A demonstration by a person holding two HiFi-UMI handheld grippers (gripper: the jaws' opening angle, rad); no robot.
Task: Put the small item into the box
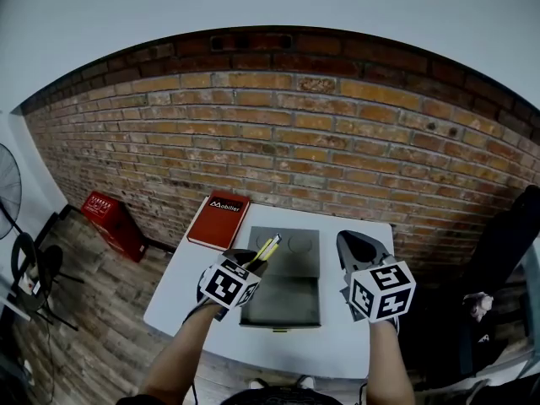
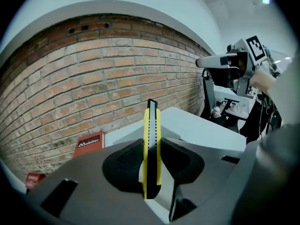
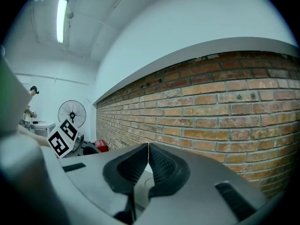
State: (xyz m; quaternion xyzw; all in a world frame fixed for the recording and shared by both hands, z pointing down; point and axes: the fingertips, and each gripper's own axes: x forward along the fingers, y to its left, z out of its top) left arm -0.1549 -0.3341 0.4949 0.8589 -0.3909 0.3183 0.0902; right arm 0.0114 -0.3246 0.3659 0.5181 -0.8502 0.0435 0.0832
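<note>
Jaws of left gripper [image 2: 152, 149] pinch a yellow knife [image 2: 152, 123], its lower end hidden; jaws of right gripper [image 3: 148, 154] meet.

Left tongs [image 2: 152, 149] clamp the cutter [image 2: 151, 116]; right tongs [image 3: 148, 149] closed, empty.

Cutter [image 2: 151, 144]: smooth yellow plastic shell with a black ridged strip down its middle. The fingers [image 2: 123, 165] on it are black, matt and finely stippled, set in smooth grey plastic. Box [image 1: 287, 304] dull matt grey; bench [image 1: 359, 357] smooth white; book [image 1: 218, 220] red, slightly glossy cover; wall [image 1: 337, 142] rough brick; floor [image 1: 93, 310] worn wood planks.
</note>
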